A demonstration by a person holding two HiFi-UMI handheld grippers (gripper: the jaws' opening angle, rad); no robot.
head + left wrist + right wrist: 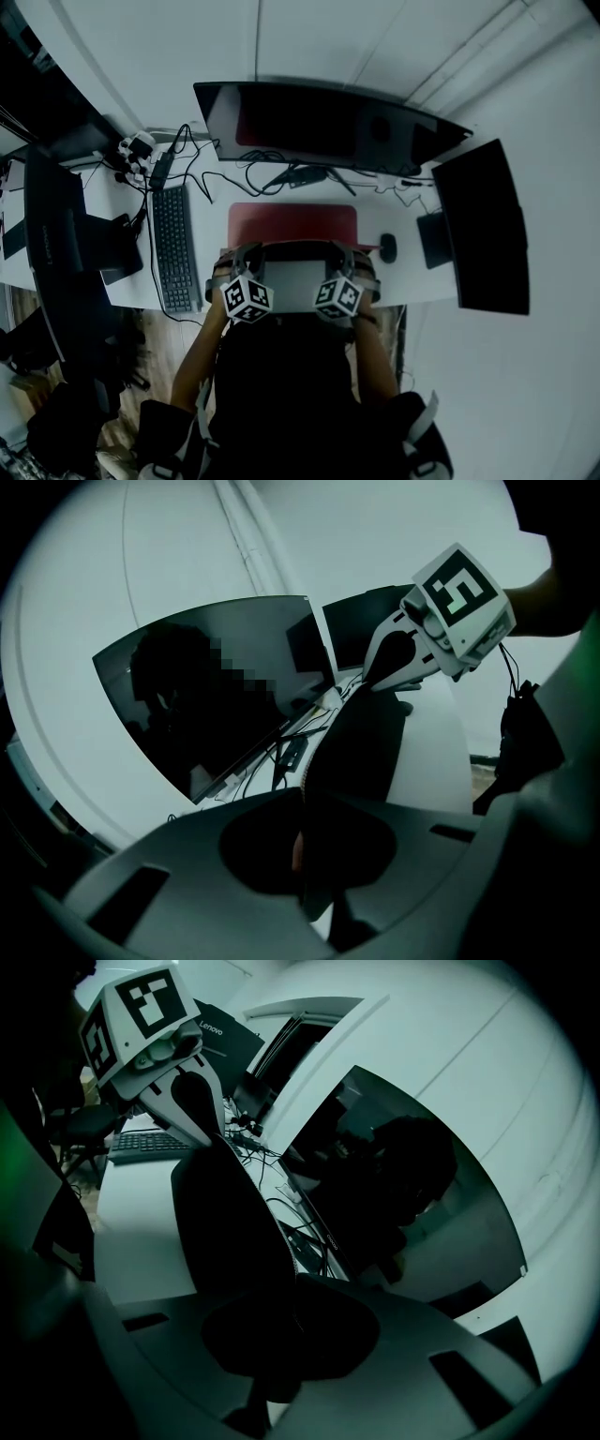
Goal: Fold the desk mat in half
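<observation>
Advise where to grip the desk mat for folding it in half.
The near long edge, one corner per gripper, coming from the person's side. The desk mat is a thin limp sheet, so its edge looks the only pinchable part. The left gripper and right gripper are shut there.

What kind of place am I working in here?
Most likely an office workstation. The white desk carries a wide curved monitor, a black keyboard and a mouse, with cables trailing behind. The red desk mat lies in front of the monitor.
</observation>
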